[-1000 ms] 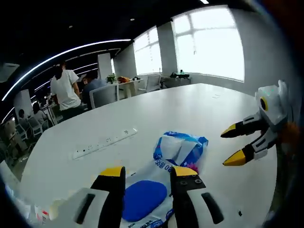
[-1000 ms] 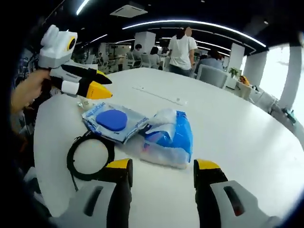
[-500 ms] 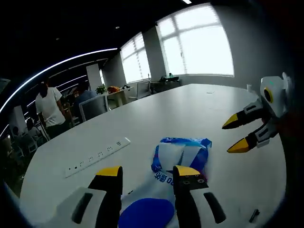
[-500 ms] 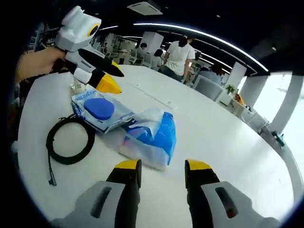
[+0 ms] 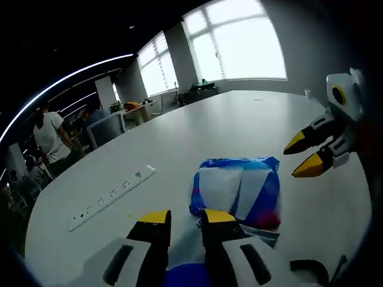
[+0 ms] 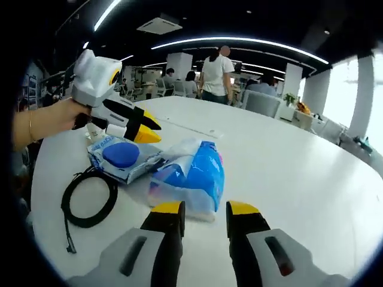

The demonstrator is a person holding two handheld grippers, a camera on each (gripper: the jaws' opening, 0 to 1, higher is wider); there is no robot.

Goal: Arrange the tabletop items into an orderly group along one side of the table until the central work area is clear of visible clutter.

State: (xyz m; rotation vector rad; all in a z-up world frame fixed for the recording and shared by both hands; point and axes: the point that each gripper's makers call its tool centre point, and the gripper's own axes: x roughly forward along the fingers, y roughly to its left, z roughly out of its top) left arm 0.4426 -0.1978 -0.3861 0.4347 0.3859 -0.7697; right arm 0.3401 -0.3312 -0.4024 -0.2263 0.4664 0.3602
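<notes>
A blue and white tissue pack [image 5: 236, 191] [image 6: 191, 176] lies on the white table [image 6: 311, 179]. Beside it lies a flat packet with a blue oval [image 6: 119, 156] [image 5: 185, 276]. My left gripper [image 5: 185, 217] [image 6: 146, 130] hovers just above that packet, its jaws a narrow gap apart with nothing between them. A hand [image 6: 48, 122] holds it. My right gripper [image 6: 204, 209] [image 5: 311, 155] sits just short of the tissue pack's near edge, jaws slightly apart and holding nothing. A coiled black cable [image 6: 90, 197] [image 5: 311, 270] lies next to the packet.
A white power strip [image 5: 111, 197] [image 6: 191, 128] lies further along the table. A small pale object [image 6: 94, 131] sits under the left gripper. People [image 6: 218, 75] stand and sit among chairs and desks beyond the table's edge. Bright windows [image 5: 239, 42] line the far wall.
Both grippers' jaws have narrowed. The left view has moved forward and lower over the flat packet. The right gripper has come closer to the tissue pack.
</notes>
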